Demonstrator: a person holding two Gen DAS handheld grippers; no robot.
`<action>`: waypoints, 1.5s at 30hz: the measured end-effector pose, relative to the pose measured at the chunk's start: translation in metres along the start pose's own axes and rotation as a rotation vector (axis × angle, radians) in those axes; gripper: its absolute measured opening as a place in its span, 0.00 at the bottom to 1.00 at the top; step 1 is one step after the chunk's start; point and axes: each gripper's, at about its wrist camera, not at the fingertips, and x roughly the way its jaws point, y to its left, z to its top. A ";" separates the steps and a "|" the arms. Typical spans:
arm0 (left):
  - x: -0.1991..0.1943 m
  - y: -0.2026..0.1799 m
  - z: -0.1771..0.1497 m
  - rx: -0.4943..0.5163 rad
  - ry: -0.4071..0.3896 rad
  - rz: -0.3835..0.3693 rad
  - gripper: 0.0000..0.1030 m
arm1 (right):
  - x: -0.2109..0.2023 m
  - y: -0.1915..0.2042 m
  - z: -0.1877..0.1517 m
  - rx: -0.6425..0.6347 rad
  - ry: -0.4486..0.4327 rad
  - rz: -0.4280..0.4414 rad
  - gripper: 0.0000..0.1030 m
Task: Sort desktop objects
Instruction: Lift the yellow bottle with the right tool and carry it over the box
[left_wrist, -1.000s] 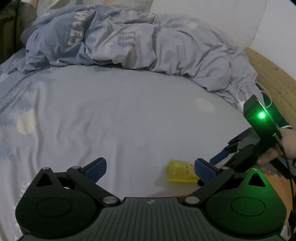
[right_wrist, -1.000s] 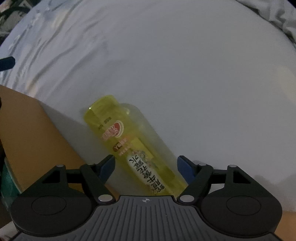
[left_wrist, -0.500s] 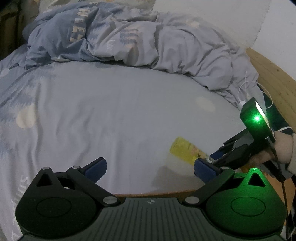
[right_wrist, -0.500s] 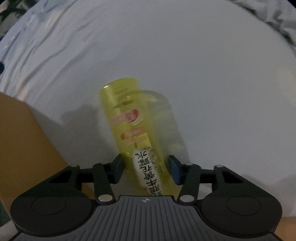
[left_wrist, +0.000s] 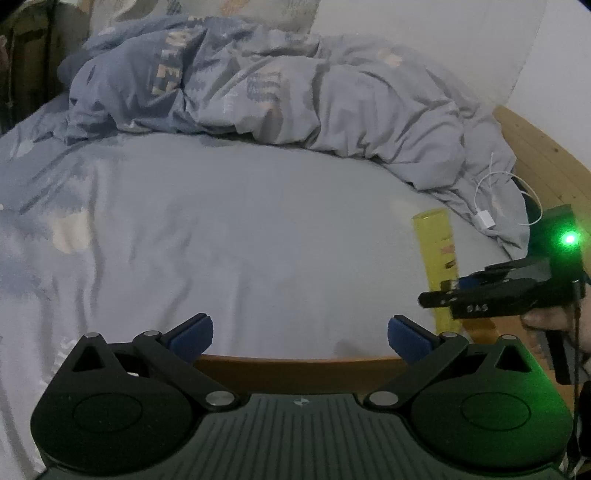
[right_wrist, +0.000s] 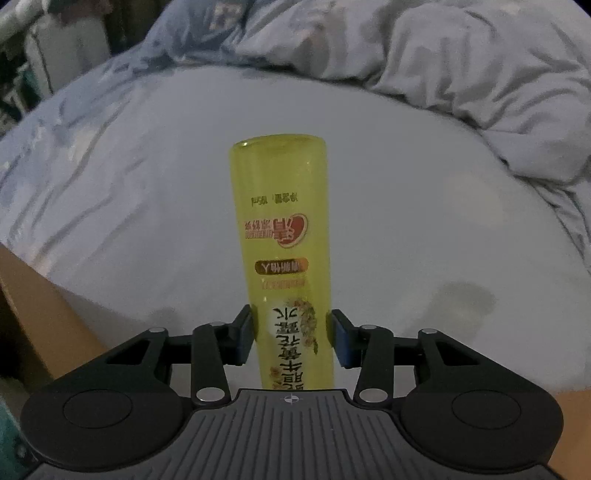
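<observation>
A yellow translucent bottle with red and white label print is held in my right gripper, which is shut on its lower part; the bottle is lifted clear of the bed sheet, its flat end pointing away from the camera. In the left wrist view the same bottle stands nearly upright at the right, gripped by the right gripper. My left gripper is open and empty above the near edge of the bed.
A grey-blue sheet covers the bed. A crumpled duvet lies at the back. A white charging cable lies at the right by the wooden frame. A wooden edge runs below the left gripper.
My right gripper closed on the lying bottle, lifted it off the sheet and turned it upright. The left gripper stayed open and drew back slightly.
</observation>
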 end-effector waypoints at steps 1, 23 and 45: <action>-0.004 -0.002 0.001 0.003 -0.006 0.000 1.00 | -0.004 -0.001 -0.001 0.009 -0.019 -0.010 0.45; -0.104 -0.046 0.011 0.057 -0.168 0.002 1.00 | -0.175 0.003 -0.031 0.120 -0.326 -0.080 0.44; -0.181 -0.050 -0.010 0.063 -0.261 -0.031 1.00 | -0.317 0.090 -0.091 0.086 -0.412 -0.011 0.44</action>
